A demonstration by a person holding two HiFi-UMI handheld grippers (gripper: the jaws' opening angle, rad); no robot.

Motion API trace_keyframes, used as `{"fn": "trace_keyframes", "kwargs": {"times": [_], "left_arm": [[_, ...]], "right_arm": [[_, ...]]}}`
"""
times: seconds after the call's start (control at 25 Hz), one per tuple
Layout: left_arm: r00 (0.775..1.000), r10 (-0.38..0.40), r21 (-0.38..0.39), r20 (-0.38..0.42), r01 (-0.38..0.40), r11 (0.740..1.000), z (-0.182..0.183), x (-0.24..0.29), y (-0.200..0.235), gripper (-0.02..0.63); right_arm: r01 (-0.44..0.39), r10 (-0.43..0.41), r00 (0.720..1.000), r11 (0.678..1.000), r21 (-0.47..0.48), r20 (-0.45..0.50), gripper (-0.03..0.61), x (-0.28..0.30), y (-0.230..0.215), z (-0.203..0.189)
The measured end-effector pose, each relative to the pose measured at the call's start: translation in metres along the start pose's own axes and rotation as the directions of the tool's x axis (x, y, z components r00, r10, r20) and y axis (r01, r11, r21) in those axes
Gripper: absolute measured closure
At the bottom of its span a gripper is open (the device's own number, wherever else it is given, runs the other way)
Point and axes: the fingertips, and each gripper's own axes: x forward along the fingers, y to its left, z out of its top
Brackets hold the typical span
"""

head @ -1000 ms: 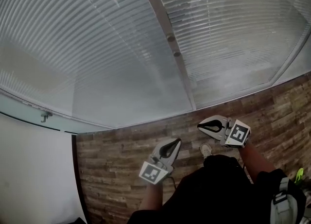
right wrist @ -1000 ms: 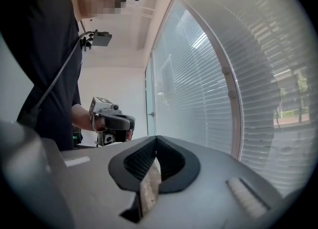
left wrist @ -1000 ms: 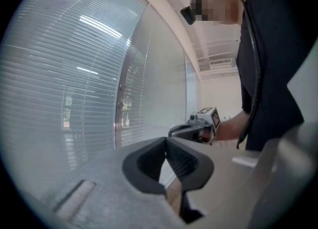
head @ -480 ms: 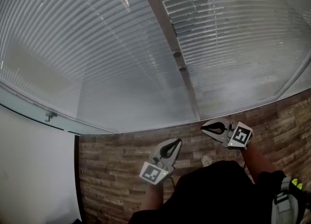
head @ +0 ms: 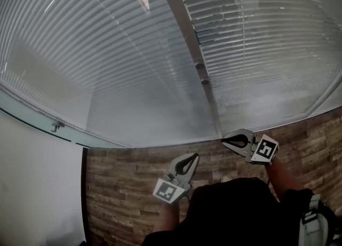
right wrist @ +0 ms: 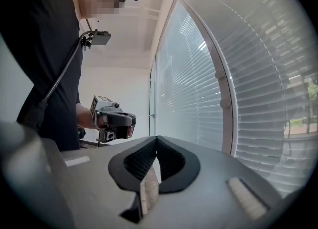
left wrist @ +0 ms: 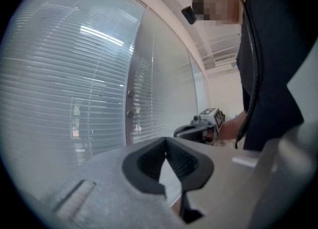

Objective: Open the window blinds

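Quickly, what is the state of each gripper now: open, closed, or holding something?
Left gripper: jaws closed, tips together, holding nothing.
Right gripper: jaws closed, tips together, holding nothing.

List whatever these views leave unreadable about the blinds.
- Blinds: top rail cut off by the head view's upper edge; no cord or wand can be made out.
- Two knobs on the frame post: too small in every view to tell their purpose.
- Outdoors: blurred behind the slats.
- Floor beneath the person: hidden by the dark torso.
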Motion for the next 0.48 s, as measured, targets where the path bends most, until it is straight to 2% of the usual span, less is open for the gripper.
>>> {"fn": "trace_keyframes", "kwargs": {"times": [0.24, 0.48], "left_arm": [[1.000, -0.001, -0.003, -0.002, 0.001, 1.000, -0.003, 0.000, 0.011, 0.609], [0.999, -0.052, -0.002, 0.012, 0.052, 0.999, -0.003, 0.004, 0.019, 0.609]], "right_arm": [[0.004, -0.004, 1.000, 1.000, -0.001, -0.008, 0.572, 0.009, -0.004, 0.000], [0.048, -0.048, 0.999, 0.999, -0.011, -0.018, 0.572, 0.014, -0.012, 0.002]]}}
